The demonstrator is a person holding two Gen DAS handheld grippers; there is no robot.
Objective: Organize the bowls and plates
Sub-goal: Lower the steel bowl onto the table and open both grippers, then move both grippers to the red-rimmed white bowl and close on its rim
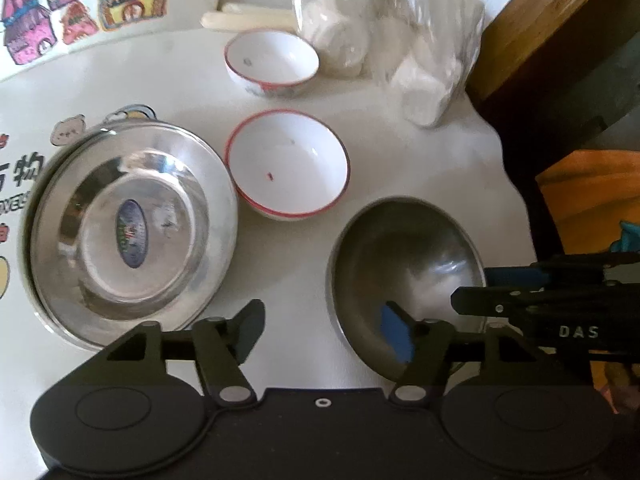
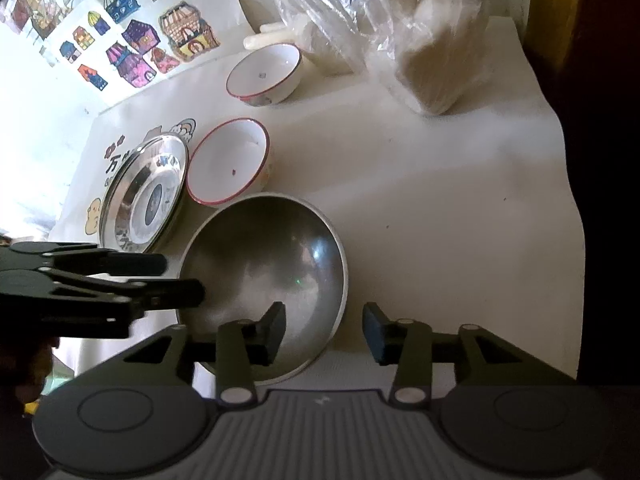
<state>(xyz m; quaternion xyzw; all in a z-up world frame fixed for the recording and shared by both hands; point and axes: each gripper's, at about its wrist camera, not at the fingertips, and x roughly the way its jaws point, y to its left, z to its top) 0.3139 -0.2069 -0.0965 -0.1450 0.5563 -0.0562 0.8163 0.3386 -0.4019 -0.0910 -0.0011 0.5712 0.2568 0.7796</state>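
The near rim of the dark steel bowl (image 1: pixel 404 276) is hidden in both wrist views behind the gripper bodies, and whether anything lies in its shadowed base is hard to tell. The left gripper (image 1: pixel 324 332) stands with its jaws wide, one finger (image 1: pixel 394 338) dipping inside the bowl and the other over bare tabletop between the bowl and the steel plate; neither pad presses the rim. The right gripper (image 2: pixel 326 334) is spread moderately, its jaws straddling the bowl's rim, one finger (image 2: pixel 272 332) inside and the other outside over the table (image 2: pixel 460 200), with a gap visible at the rim.

Left of the steel bowl sits a shiny steel plate (image 1: pixel 128 232) with an oval label (image 1: pixel 131 233) at its centre; a second rim seems to peek from under it, though that is unclear. The plate covers part of cartoon stickers (image 1: pixel 68 130) on the table. Beyond the steel bowl, just beside the plate, stands a white bowl with a red rim (image 1: pixel 288 164), with a small red speck inside. Farther beyond it is a second red-rimmed bowl (image 1: pixel 272 62), its outside pattern too blurred to read. Behind that lie pale sticks (image 1: pixel 248 18), partly hidden, and a crinkled clear plastic bag (image 1: pixel 392 28) of whitish contents that cannot be identified. House stickers (image 2: pixel 136 40) cover the wall beyond the plate.
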